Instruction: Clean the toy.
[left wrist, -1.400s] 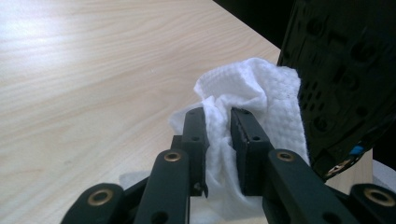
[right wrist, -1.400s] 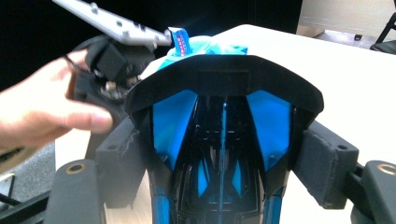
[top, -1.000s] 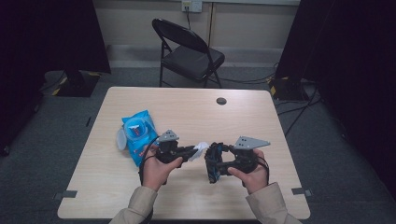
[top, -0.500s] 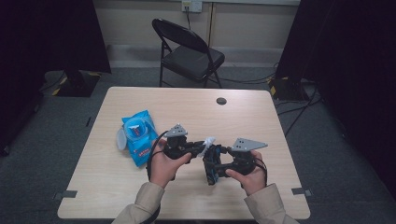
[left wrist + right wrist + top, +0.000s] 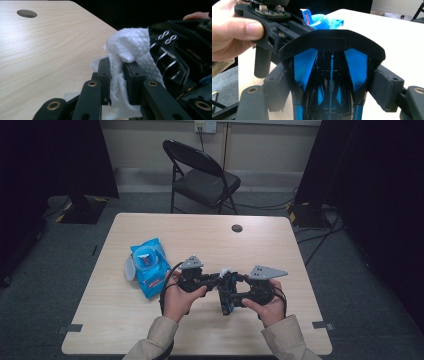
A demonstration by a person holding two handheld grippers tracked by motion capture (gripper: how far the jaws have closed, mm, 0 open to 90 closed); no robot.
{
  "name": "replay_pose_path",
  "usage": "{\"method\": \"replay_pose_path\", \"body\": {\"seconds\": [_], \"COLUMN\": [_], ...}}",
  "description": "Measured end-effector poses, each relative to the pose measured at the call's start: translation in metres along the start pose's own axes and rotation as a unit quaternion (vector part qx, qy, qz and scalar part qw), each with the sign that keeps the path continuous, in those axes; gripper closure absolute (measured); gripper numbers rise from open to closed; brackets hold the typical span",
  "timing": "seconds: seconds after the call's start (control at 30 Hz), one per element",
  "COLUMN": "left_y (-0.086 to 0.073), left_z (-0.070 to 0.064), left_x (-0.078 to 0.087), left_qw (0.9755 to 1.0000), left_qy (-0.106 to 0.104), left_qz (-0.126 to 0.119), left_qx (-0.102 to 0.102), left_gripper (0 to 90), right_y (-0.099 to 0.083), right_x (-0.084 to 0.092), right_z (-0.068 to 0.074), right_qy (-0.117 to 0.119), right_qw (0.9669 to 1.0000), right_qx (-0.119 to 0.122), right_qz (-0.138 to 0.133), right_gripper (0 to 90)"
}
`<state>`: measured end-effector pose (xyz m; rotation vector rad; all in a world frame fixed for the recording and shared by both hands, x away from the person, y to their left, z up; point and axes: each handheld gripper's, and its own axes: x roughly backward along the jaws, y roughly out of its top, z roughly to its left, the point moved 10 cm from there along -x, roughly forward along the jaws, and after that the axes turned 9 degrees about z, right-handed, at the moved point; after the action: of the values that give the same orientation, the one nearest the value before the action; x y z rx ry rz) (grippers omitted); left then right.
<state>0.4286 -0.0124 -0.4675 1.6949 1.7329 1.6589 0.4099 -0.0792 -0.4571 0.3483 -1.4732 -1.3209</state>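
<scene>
My left gripper (image 5: 117, 67) is shut on a crumpled white wipe (image 5: 130, 46), which presses against a black object with metal parts (image 5: 180, 62). In the high view the left gripper (image 5: 219, 278) and the wipe (image 5: 223, 271) meet the right gripper (image 5: 227, 296) over the table's front middle. My right gripper (image 5: 332, 85) is shut on that black and blue plastic object (image 5: 332, 47), with one pad on each side of it. Behind the object are the left hand (image 5: 232, 30) and the left gripper's body (image 5: 267, 22).
A blue pack of wipes (image 5: 148, 265) with its white lid flipped open lies on the wooden table (image 5: 300, 250), left of the hands. A round cable hole (image 5: 237, 228) is near the far edge. A black folding chair (image 5: 200, 175) stands behind the table.
The left gripper with the wipe has shifted a little to the right, up against the object in the right gripper. The right hand has stayed put.
</scene>
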Motion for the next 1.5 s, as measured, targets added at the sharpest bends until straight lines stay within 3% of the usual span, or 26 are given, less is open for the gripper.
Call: {"method": "replay_pose_path", "body": {"seconds": [0.87, 1.1, 1.5], "left_y": [-0.036, -0.041, -0.064], "left_z": [0.001, 0.000, 0.000], "left_x": [-0.022, -0.022, -0.024], "left_qw": [0.9995, 0.9994, 0.9988], "left_qy": [-0.012, -0.013, -0.013], "left_qz": [0.025, 0.027, 0.043], "left_qx": [0.017, 0.018, 0.022], "left_gripper": [76.6, 76.6, 76.6], "right_y": [0.021, 0.028, 0.036], "right_x": [0.004, 0.006, 0.013], "right_z": [0.005, 0.007, 0.002], "right_qy": [0.019, 0.018, 0.006], "right_qw": [0.9997, 0.9996, 0.9994], "right_qx": [0.000, 0.002, -0.008], "right_qz": [-0.017, -0.020, -0.035], "right_gripper": [25.8, 25.8, 25.8]}}
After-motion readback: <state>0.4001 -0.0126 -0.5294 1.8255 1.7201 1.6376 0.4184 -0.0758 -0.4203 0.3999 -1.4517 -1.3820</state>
